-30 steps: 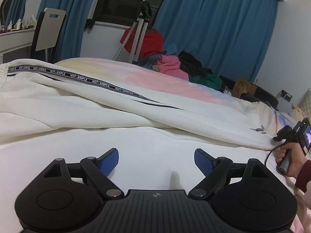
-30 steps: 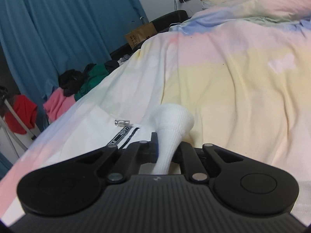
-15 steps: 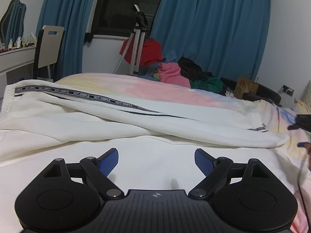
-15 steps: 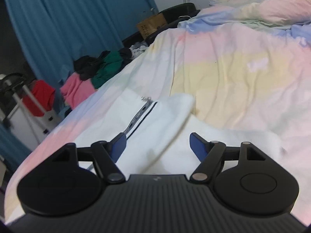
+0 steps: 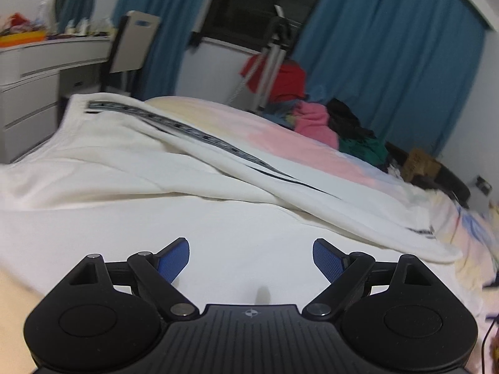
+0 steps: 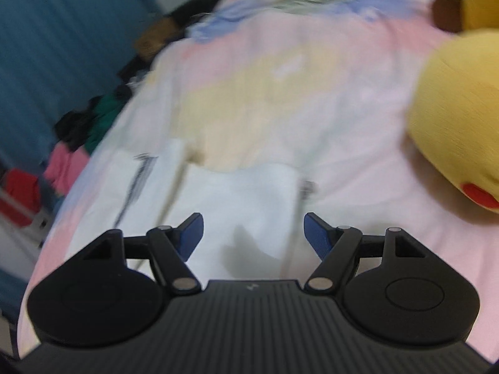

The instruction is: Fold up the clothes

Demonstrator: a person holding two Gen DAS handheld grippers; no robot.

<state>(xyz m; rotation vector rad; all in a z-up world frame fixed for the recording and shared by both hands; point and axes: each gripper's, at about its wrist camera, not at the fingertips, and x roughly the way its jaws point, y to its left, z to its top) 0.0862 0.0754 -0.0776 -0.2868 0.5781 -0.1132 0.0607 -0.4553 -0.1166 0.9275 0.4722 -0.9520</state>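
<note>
Yellow plush toy on pastel bedspread (blue curtains behind).

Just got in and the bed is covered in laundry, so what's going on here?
A person with a handheld gripper in each hand is folding white trousers with a black lettered side stripe, laid out on a pastel bedsheet. Neither gripper holds anything: the left gripper and the right gripper both hover open over the white fabric. A yellow plush toy lies beside it.
</note>
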